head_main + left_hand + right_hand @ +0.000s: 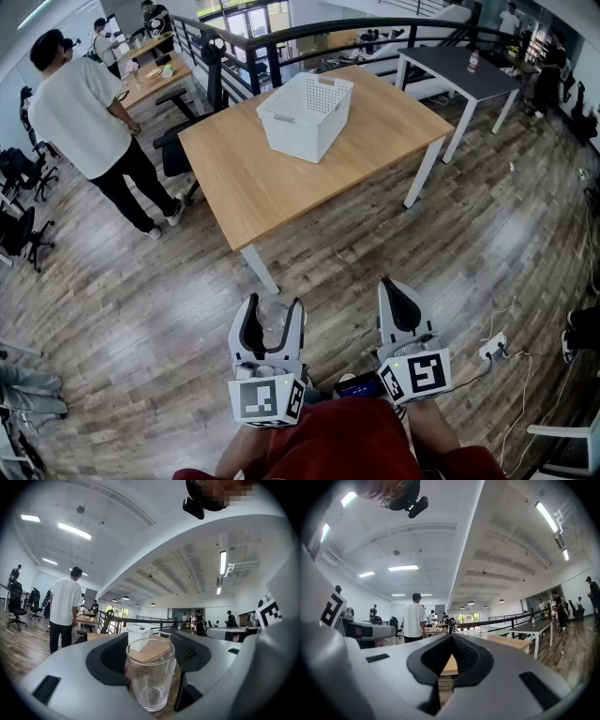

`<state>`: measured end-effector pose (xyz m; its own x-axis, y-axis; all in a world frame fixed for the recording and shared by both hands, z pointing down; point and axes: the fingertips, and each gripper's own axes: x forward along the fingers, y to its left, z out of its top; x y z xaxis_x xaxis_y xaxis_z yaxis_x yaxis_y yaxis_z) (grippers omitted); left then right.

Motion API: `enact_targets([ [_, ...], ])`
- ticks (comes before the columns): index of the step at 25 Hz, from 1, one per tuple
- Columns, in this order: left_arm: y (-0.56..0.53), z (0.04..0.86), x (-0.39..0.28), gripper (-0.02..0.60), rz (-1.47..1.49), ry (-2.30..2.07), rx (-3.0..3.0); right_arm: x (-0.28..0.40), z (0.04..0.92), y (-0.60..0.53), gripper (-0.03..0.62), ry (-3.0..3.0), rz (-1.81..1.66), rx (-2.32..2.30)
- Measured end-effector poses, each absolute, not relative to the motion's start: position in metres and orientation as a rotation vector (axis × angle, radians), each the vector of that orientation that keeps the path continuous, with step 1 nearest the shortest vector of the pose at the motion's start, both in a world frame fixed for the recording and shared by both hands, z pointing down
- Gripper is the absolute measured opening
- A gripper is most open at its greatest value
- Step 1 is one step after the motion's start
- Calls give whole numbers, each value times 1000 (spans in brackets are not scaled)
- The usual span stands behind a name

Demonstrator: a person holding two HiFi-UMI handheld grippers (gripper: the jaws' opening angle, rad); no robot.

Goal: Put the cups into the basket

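Clear empty glass cup (150, 681) stands clamped in the left gripper's (273, 307) wide jaws; right gripper's (398, 289) jaws meet, empty.

Wood-plank floor (141, 309) throughout. Light wooden table (375, 122) centre; grey table (459, 70) far right. Dark railing (281, 37) behind. Office chairs (23, 225) left. Ceiling strip lights (404, 567) on.

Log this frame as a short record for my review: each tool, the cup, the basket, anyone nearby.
left tool: closed on a clear glass cup, which stands upright
right tool: jaws together, nothing between them
basket: white, slotted, on the wooden table; no cup seen inside
person: white shirt, standing left of the table
task state: cup not yet in basket
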<state>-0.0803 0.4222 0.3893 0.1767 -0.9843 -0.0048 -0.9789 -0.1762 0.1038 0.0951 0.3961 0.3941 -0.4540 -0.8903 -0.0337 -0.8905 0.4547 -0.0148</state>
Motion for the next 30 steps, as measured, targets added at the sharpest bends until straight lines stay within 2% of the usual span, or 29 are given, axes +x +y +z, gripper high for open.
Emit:
enact_targets([
  [17, 413, 394, -70, 289, -101, -1966, 2335, 110, 402, 387, 12, 2624, -18, -1631],
  [30, 403, 393, -26, 288, -123, -1978, 2319, 152, 409, 374, 12, 2644, -44, -1604],
])
